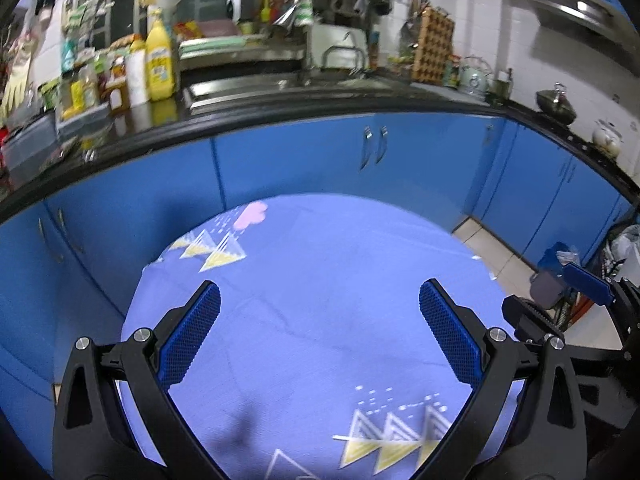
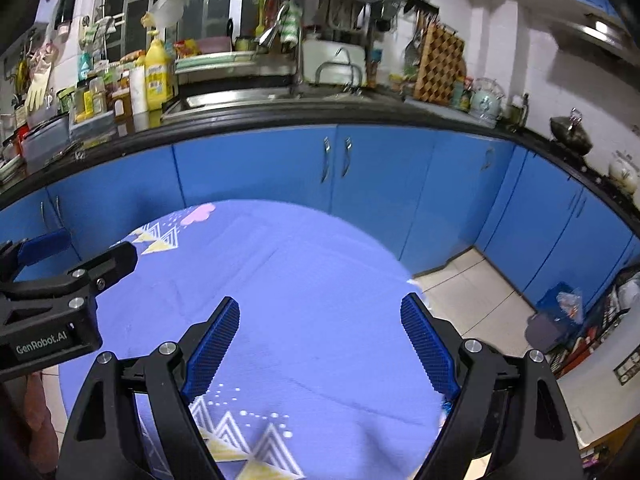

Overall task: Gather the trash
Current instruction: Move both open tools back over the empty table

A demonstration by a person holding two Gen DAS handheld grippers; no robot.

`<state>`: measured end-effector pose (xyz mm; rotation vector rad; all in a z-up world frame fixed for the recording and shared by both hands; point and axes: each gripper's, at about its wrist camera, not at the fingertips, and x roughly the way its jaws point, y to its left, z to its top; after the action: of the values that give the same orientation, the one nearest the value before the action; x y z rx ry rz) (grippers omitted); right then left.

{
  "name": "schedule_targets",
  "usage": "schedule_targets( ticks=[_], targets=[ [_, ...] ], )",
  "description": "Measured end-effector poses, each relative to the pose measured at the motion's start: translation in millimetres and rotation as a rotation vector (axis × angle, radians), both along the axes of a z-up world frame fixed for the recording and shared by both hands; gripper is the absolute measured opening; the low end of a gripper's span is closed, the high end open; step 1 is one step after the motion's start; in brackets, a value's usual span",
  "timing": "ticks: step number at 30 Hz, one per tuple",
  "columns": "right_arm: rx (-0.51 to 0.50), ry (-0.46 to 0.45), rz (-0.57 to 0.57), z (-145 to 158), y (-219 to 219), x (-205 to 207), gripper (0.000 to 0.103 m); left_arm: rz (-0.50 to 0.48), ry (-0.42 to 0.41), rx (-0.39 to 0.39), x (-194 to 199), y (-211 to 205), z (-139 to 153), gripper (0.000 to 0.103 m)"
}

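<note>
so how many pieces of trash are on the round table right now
0. The purple tablecloth shows only its printed triangles and a pink cloud in both wrist views. The left gripper and right gripper hang open above it. The near edge is hidden behind the grippers.

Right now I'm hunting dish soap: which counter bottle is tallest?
The yellow bottle left of the sink; it stands well above the white bottle and small jars beside it.
</note>
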<state>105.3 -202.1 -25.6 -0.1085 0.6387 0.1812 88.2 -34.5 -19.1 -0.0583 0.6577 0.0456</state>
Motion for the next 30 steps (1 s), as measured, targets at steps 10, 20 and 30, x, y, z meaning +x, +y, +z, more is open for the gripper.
schedule_targets(
  ticks=[10,20,30],
  targets=[
    [-0.007,0.074,0.036,-52.6,37.8,25.0,0.081,0.108,0.094,0.009,12.3,43.4,-55.6,0.098],
    [-0.021,0.182,0.053,-103.3,57.0,38.5,0.081,0.137,0.196,-0.015,26.4,58.5,-107.7,0.098],
    [-0.033,0.206,0.032,-120.7,57.4,55.4,0.081,0.192,0.233,-0.020,42.6,71.9,-130.7,0.098]
  ],
)
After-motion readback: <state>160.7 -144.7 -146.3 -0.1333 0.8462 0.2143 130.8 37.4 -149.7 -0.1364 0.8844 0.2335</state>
